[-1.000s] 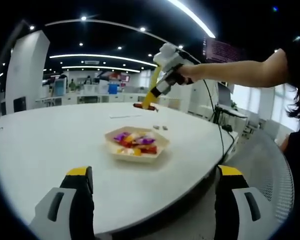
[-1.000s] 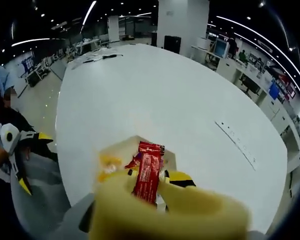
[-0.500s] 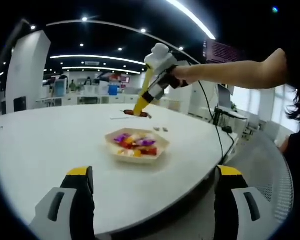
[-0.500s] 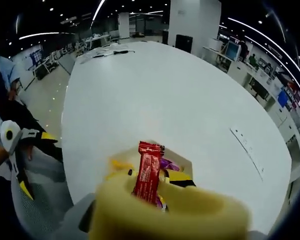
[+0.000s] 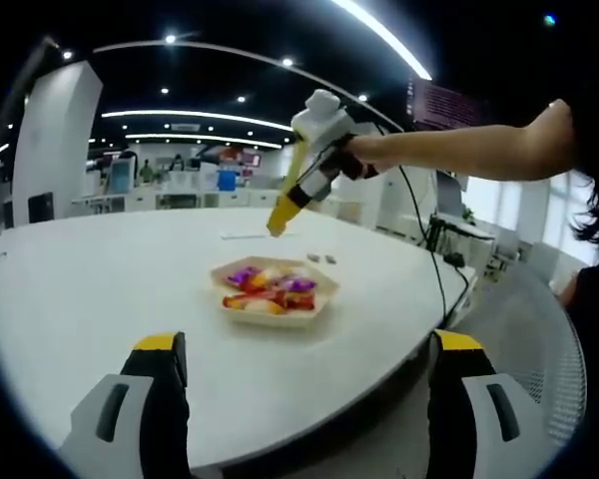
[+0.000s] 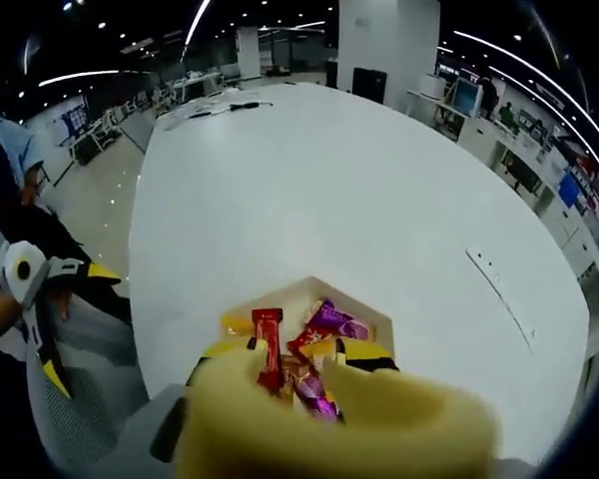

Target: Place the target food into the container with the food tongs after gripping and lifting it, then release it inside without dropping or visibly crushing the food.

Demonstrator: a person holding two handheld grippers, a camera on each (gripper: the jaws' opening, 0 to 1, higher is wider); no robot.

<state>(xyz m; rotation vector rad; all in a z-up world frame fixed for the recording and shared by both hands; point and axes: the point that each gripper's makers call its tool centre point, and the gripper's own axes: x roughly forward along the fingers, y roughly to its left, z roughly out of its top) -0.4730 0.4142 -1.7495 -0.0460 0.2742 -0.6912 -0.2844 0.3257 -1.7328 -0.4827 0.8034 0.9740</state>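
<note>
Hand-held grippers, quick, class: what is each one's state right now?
Left hand-held gripper: open, empty.
Right hand-held gripper: shut on the food tongs.

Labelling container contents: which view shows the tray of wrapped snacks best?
The left gripper view: the whole tray sits unobstructed on the white table, rim and wrapped snacks clear. In the right gripper view the tray is closer, but the yellow tongs cover its near part; red and purple wrappers show.

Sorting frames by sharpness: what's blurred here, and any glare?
Right gripper view: the yellow tongs are a soft out-of-focus blob; the tray and table are sharper. Left gripper view: mostly sharp, with ceiling strip lights blown out and fisheye bending.
</note>
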